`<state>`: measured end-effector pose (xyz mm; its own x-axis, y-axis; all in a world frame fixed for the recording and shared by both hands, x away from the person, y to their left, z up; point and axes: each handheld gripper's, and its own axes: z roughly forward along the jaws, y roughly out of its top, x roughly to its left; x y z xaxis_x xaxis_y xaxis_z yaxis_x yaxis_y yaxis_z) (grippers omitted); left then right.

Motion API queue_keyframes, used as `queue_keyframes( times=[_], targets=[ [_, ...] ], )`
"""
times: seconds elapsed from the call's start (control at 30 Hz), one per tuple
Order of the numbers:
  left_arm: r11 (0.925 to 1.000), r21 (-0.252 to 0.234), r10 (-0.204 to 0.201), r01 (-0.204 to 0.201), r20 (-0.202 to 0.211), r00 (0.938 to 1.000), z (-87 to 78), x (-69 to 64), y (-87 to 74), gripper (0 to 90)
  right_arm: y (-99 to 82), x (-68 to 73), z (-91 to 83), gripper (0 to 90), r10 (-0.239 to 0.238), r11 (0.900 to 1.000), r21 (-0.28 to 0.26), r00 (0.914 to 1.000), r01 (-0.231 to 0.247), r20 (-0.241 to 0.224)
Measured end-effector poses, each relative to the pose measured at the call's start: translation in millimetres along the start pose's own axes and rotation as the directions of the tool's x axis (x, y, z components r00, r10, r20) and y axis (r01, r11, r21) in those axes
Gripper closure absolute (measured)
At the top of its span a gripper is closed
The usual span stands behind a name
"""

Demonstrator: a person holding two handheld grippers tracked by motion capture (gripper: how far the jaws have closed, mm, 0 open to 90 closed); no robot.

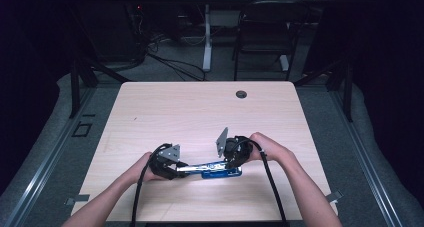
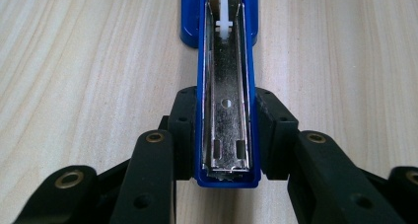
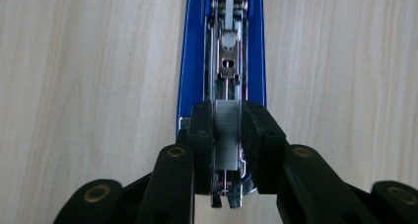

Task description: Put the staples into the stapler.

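Note:
A blue stapler lies swung open near the table's front edge. My left gripper comes in from the left, and in the left gripper view my left gripper is shut on the stapler's raised blue cover, whose metal-lined inside faces the camera. From the right, my right gripper points down over the stapler's base. In the right gripper view my right gripper is shut on a silver staple strip, which sits just above the open metal magazine of the blue base.
The light wooden table has a round cable hole at its far edge. Beyond the table stand a dark chair and a white desk leg, with cables on the floor. A person's forearms enter from the bottom.

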<state>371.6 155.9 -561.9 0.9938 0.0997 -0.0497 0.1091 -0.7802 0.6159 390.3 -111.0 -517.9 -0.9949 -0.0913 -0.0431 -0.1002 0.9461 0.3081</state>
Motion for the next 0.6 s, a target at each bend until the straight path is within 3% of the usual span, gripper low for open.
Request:
queue_keyframes(
  times=[0.23, 0.4, 0.5, 0.57, 0.6],
  targets=[
    [1.0000, 0.000, 0.000, 0.000, -0.001, 1.0000, -0.1, 0.0, 0.0, 65.6, -4.7, -3.2, -5.7, 68.6, 0.018, 0.9994, -0.029, 0.9998, -0.018, -0.001],
    [1.0000, 0.006, 0.001, -0.001, 0.000, 1.0000, -0.8, -0.3, 1.0, 65.5, -10.4, -9.0, -22.0, 59.9, 0.090, 0.9911, -0.100, 0.9958, -0.088, 0.017],
    [1.0000, 0.007, 0.002, -0.002, -0.003, 1.0000, -0.9, -0.7, 1.4, 65.4, -16.4, -10.1, -30.4, 53.4, 0.173, 0.9762, -0.140, 0.9840, -0.166, 0.041],
    [0.9999, 0.011, 0.005, -0.005, -0.004, 1.0000, -1.0, -0.8, 1.9, 65.5, -22.8, -9.3, -35.5, 51.6, 0.233, 0.9646, -0.143, 0.9703, -0.222, 0.065],
    [0.9999, 0.012, 0.004, -0.004, -0.005, 1.0000, -1.1, -0.7, 2.0, 65.4, -28.5, -8.2, -37.5, 51.4, 0.287, 0.9478, -0.167, 0.9555, -0.272, 0.071]
  ],
)
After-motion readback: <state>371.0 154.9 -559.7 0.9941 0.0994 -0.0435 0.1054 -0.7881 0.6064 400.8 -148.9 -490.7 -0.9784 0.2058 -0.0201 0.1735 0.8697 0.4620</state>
